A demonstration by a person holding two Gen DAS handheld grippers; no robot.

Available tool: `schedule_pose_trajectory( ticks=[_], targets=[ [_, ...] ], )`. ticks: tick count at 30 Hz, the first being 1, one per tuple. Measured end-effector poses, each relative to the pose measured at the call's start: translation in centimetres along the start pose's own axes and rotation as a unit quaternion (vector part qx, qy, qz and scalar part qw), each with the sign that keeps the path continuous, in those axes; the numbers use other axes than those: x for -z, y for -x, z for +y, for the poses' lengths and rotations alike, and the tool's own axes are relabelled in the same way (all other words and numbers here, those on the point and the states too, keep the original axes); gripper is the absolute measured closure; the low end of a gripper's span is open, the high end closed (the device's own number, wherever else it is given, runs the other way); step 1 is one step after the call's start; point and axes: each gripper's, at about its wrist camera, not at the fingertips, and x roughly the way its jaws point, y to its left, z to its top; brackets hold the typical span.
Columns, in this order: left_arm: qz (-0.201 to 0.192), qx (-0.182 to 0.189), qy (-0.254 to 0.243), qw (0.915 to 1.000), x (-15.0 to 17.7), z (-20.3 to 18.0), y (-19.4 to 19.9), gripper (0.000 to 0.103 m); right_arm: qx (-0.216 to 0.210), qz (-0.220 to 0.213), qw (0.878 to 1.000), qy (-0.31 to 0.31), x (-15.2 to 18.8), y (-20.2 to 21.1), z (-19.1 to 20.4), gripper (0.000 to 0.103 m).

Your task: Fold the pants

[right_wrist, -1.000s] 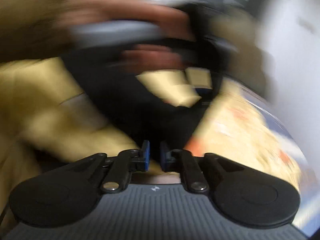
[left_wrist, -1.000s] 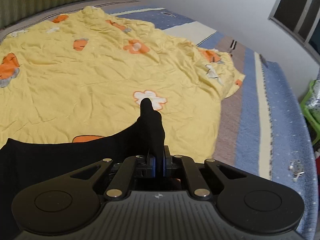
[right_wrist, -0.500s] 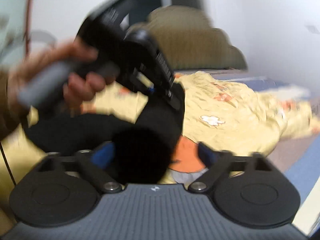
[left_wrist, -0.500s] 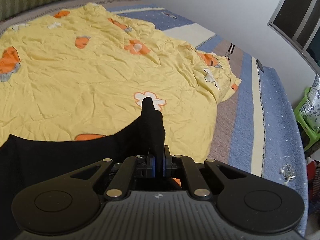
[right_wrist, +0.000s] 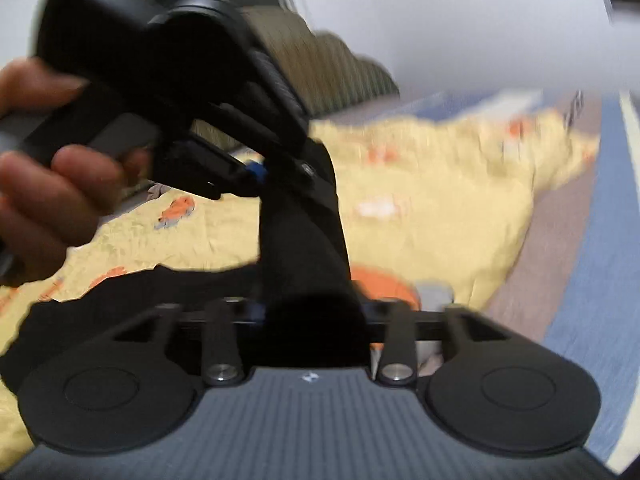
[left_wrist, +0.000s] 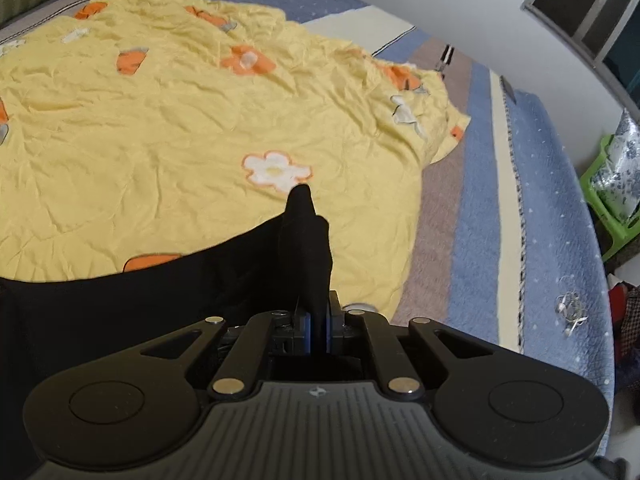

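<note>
- Pants [left_wrist: 120,312], black, lie along the near edge of the yellow quilt [left_wrist: 160,128] on the bed, spreading to the left below my left gripper.
- My left gripper [left_wrist: 319,332] is clamped tight on a pinched fold of the pants, and a peak of black cloth stands up beyond its blue pads.
- My right gripper [right_wrist: 316,316] has a thick bunch of the same black cloth between its fingers; its jaws have just been closing on it, though the blur keeps me from telling whether the pads press yet.
- In the right wrist view that cloth rises from my right gripper up to my left gripper, which sits above it, held by my left hand [right_wrist: 44,184] at the left edge.
- Just past the cloth peak in the left wrist view is a white flower print [left_wrist: 276,170] on the quilt, with orange flowers scattered farther back.
- To the right, the blue and brown striped bedcover [left_wrist: 480,220] shows beside the quilt.
- Far right, beyond the bed's edge, stands a green stool [left_wrist: 604,208] against the white wall.
</note>
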Motion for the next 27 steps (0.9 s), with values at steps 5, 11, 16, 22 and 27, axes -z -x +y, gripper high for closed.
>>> schedule_pose_trajectory(
  ticks=[5, 11, 16, 22, 27],
  targets=[
    [0.010, 0.007, 0.012, 0.9999, -0.1, 1.2, 0.7, 0.079, 0.020, -0.015, 0.993, 0.115, 0.6, 0.1, 2.0, 0.090],
    [-0.027, -0.011, 0.012, 0.9995, 0.6, 1.7, 1.2, 0.033, 0.029, -0.024, 0.974, 0.222, 0.9, -0.5, 4.9, 0.090],
    [-0.029, -0.024, -0.001, 0.9993, 1.4, 1.7, 1.0, 0.093, 0.028, -0.026, 0.970, 0.239, 1.0, 0.2, 6.4, 0.090],
    [-0.057, -0.047, -0.007, 0.9972, 2.6, 2.1, 2.0, 0.094, 0.026, -0.023, 0.969, 0.243, 0.8, 0.2, 6.8, 0.090],
    [-0.073, -0.064, -0.009, 0.9952, 3.3, 2.9, 3.3, 0.094, 0.022, -0.024, 0.965, 0.260, 0.8, -0.1, 7.4, 0.090]
  ],
)
